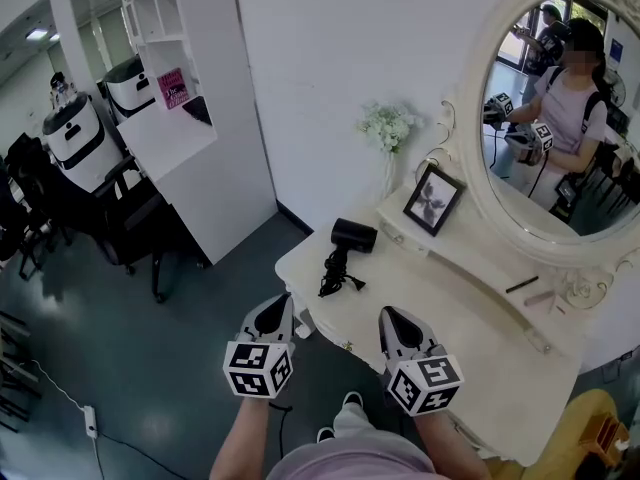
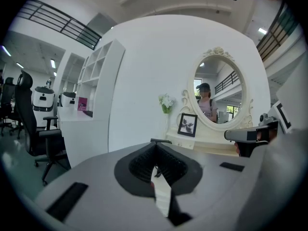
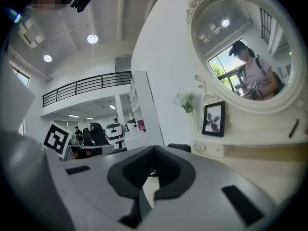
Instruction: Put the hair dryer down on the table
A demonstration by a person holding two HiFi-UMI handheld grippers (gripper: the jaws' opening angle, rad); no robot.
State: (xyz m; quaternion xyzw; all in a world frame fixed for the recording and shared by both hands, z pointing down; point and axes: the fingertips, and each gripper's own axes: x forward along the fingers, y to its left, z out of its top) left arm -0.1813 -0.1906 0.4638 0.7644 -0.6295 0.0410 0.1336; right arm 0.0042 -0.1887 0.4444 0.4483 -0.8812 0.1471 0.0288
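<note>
The black hair dryer lies on the white dressing table, with its cord bundled just in front of it. Both grippers hover at the table's near edge, apart from the dryer. My left gripper is shut and holds nothing. My right gripper is shut as well, also empty. In the left gripper view the dryer peeks just over the closed left gripper. In the right gripper view the dryer shows beyond the closed right gripper.
A framed picture, a vase of white flowers and a large oval mirror stand at the table's back. Two slim sticks lie at the right. A white shelf unit and black office chairs are to the left.
</note>
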